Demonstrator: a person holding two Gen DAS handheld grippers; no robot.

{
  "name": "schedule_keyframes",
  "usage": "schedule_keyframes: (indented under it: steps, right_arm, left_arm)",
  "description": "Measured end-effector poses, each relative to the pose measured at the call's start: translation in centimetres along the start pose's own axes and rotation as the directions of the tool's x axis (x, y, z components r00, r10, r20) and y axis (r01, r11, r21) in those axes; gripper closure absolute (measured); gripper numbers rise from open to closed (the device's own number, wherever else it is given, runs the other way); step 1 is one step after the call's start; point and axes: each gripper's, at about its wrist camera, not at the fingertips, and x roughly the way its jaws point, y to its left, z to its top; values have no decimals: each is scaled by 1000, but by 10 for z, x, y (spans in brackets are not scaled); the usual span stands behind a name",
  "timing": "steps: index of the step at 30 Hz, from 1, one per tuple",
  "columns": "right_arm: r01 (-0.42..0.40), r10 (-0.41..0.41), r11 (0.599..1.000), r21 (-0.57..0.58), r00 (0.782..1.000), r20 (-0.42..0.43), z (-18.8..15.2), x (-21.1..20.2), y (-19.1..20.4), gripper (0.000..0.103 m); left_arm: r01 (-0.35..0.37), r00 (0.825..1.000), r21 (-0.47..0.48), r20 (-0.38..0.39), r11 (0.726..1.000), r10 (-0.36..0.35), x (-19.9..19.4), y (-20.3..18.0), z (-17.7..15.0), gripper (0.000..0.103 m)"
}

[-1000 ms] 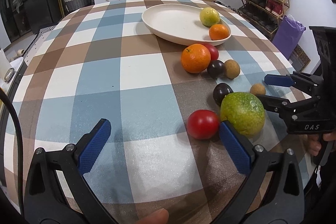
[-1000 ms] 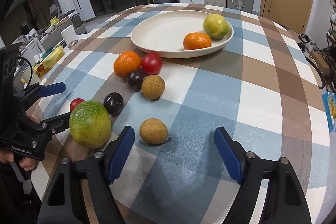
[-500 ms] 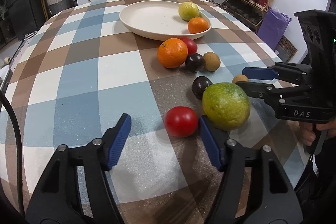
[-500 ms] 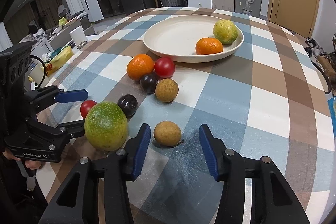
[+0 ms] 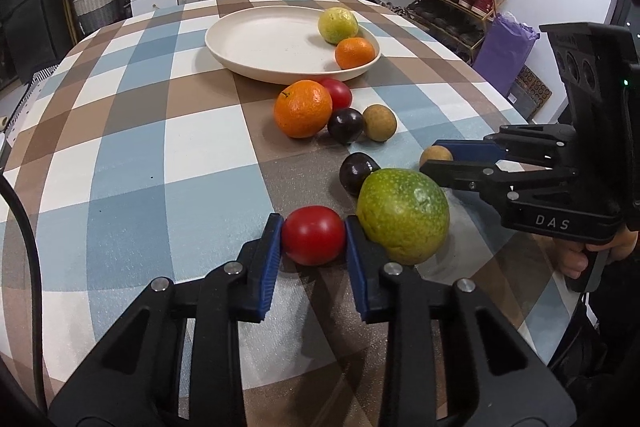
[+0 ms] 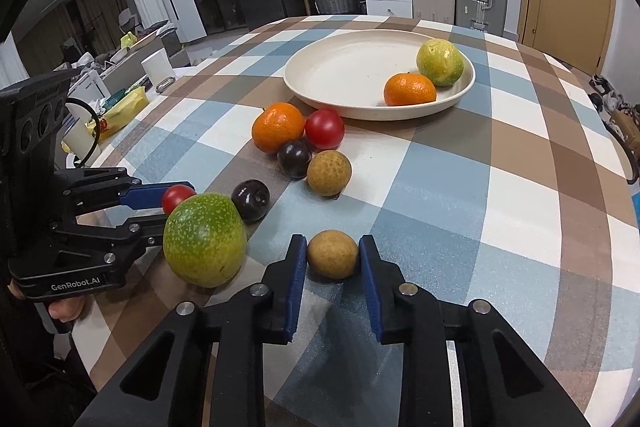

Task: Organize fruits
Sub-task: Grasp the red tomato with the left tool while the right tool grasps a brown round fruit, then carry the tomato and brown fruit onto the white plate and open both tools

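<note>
While your left gripper (image 5: 314, 237) is closing on the round red tomato (image 5: 313, 235), its right pad touches the big speckled green fruit (image 5: 402, 215), so lifting may roll it; your right gripper (image 6: 333, 255) clamps the small tan longan (image 6: 332, 254) on the checked tablecloth (image 6: 460, 187); squeeze off-centre and it squirts free.

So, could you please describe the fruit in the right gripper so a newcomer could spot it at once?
Start at the cream plate on the checked table, then come down past the loose fruit to the near edge. There, a small tan round fruit sits pinched in the right gripper, right of the big green fruit, paler and smoother than its speckled twin.
</note>
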Motion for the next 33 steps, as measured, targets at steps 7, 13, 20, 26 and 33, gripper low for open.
schedule_keyframes:
  steps: [7,13,20,26,33]
  right_arm:
    - [-12,12,1000,-3,1000,17,0,-3,1,76]
    - [-14,13,1000,6,999,51,3,-10,-2,76]
    - [-20,18,1000,23,995,96,8,-16,-6,76]
    - [-26,21,999,36,992,128,12,-18,-9,76]
    - [-41,35,998,39,989,143,21,-18,-9,76]
  left_arm:
    - [3,1000,-18,16,1000,-3,-3,6,4,75]
    - [7,999,-39,35,999,-6,-6,10,8,75]
    - [6,999,-50,53,999,-3,-10,15,14,75]
    - [-4,998,-66,65,998,8,-9,20,22,75]
    - [-10,996,-79,85,997,17,-6,25,36,75]
